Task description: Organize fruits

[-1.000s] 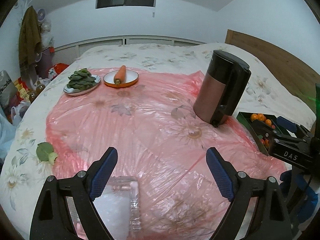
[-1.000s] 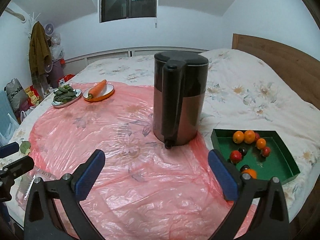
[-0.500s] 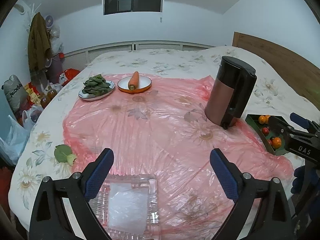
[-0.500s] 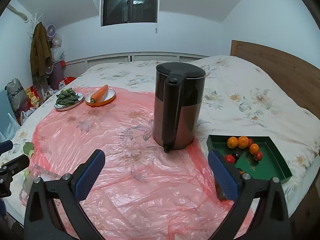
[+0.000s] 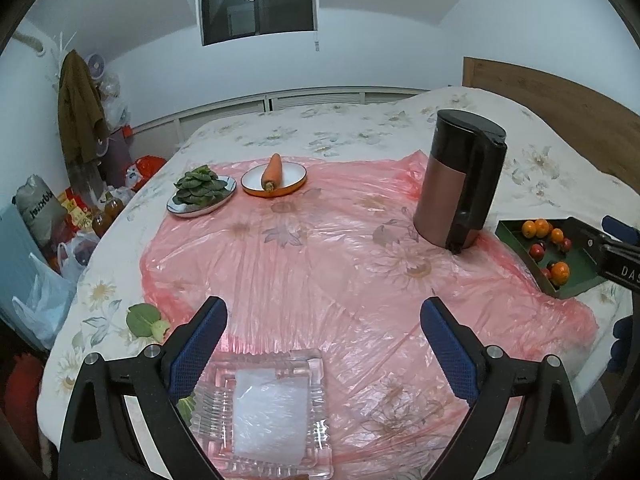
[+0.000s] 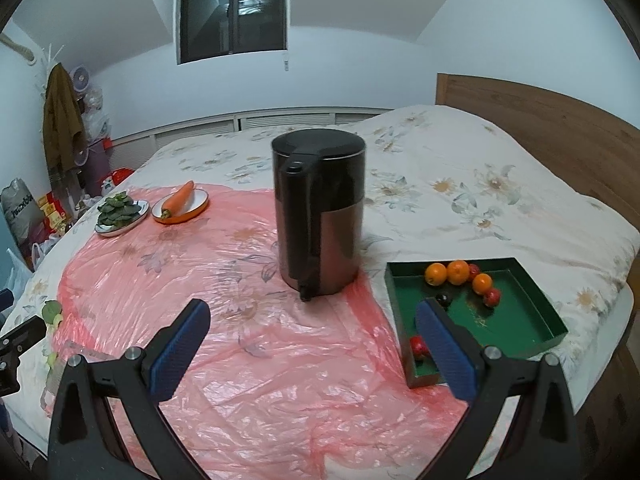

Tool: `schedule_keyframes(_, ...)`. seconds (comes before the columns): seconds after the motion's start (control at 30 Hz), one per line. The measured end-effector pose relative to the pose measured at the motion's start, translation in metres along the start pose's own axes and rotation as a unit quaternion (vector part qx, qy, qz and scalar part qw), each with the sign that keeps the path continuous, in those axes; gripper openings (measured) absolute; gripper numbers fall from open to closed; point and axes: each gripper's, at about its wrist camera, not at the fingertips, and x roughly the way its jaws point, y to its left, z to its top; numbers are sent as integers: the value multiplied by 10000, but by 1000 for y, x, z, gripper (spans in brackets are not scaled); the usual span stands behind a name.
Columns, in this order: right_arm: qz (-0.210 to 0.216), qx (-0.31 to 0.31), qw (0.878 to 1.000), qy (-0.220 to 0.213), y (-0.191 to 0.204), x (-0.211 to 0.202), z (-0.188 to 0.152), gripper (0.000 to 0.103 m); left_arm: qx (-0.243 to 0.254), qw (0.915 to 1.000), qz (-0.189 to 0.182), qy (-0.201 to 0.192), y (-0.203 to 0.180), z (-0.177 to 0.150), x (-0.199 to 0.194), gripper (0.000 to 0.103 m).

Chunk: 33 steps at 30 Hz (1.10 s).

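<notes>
A green tray (image 6: 516, 316) at the bed's right edge holds several small fruits: oranges (image 6: 458, 272), red ones (image 6: 492, 297) and a dark one (image 6: 444, 300). It also shows in the left wrist view (image 5: 576, 268). A clear glass dish (image 5: 264, 412) with white plastic in it lies on the pink plastic sheet (image 5: 320, 264), just below my left gripper (image 5: 322, 340), which is open and empty. My right gripper (image 6: 312, 336) is open and empty, above the sheet, left of the tray.
A brown and black kettle (image 6: 320, 216) stands mid-sheet next to the tray. A plate of greens (image 5: 200, 196) and a carrot on an orange-rimmed plate (image 5: 274, 178) sit at the far end. A loose green vegetable (image 5: 146, 322) lies at the left edge. Bags clutter the floor on the left.
Both grippers have pulled back and risen; the glass dish shows more fully under the left gripper, and the tray sits farther off in the right view. Both stay open.
</notes>
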Motion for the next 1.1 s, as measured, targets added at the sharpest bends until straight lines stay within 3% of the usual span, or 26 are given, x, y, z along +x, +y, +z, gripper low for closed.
schedule_keyframes(1.1, -181, 381, 9990, 126, -31, 4, -13, 103, 193, 9996, -41, 186, -11, 0, 5, 95)
